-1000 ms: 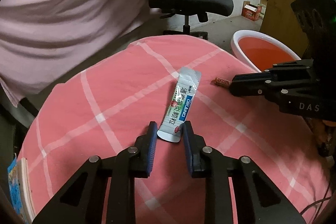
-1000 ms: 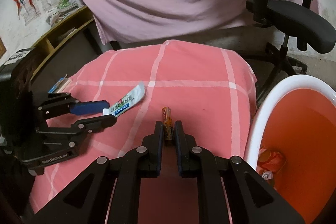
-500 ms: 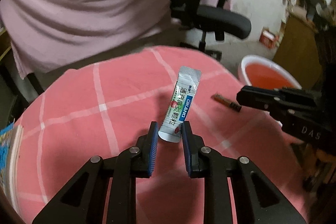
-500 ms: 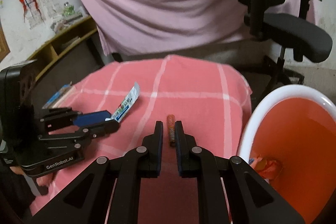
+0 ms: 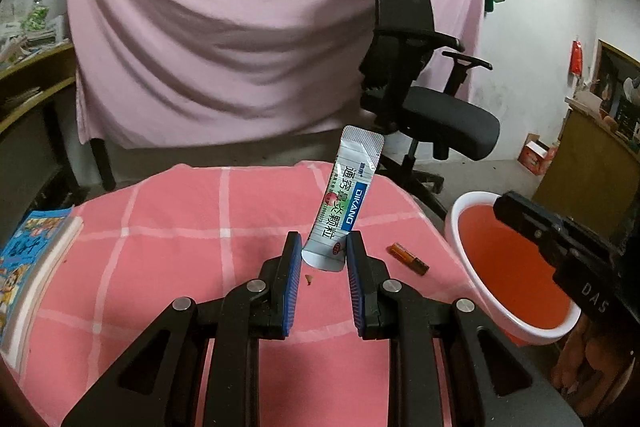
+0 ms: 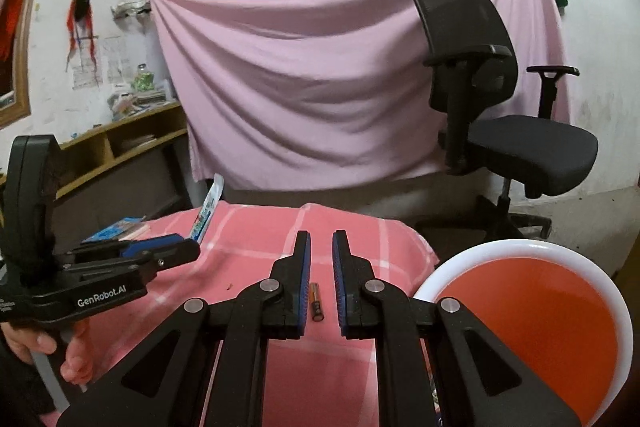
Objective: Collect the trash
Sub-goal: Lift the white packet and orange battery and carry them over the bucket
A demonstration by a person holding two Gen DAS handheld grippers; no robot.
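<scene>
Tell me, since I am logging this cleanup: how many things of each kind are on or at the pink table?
Sachet, held in the left gripper: 1
Battery on the cloth, below the right gripper: 1
Book at the table's left edge: 1
Orange basin beside the table: 1
Total: 4

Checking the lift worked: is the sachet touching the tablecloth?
Apart. In the left wrist view the sachet hangs pinched in the left gripper, its bottom edge clear above the tablecloth.
</scene>
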